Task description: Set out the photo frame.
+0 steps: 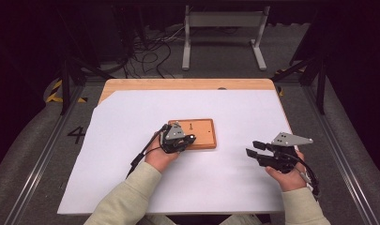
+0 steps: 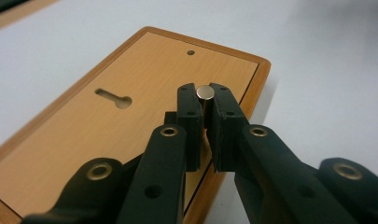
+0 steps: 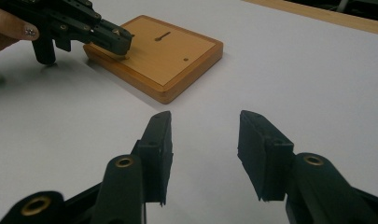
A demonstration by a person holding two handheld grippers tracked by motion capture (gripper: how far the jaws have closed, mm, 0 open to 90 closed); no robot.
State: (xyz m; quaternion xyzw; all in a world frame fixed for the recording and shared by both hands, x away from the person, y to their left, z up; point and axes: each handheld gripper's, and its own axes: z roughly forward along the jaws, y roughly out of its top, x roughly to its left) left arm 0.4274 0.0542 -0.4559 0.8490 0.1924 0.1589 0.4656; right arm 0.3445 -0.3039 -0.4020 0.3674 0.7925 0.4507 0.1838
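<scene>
The peg (image 2: pixel 205 92), a small metal pin, stands at the near edge of the wooden board (image 2: pixel 130 74), pinched between the pads of the left gripper (image 2: pixel 204 100); that gripper's own view shows its round shiny top. From the high view the board (image 1: pixel 202 132) lies mid-counter (image 1: pixel 131 187) on a white sheet. The right gripper (image 3: pixel 204 140) hovers spread and empty over the sheet, well apart from the board.

Counter (image 1: pixel 131 85): pale wood, mostly covered by a white sheet (image 1: pixel 131 178).
Floor (image 1: pixel 33 140): grey carpet, with yellow-black tape (image 1: pixel 54 91) at left.
Beyond: a white metal stand (image 1: pixel 223 28) and tangled black cables (image 1: pixel 150 51).
Light: dim, dark surroundings.
</scene>
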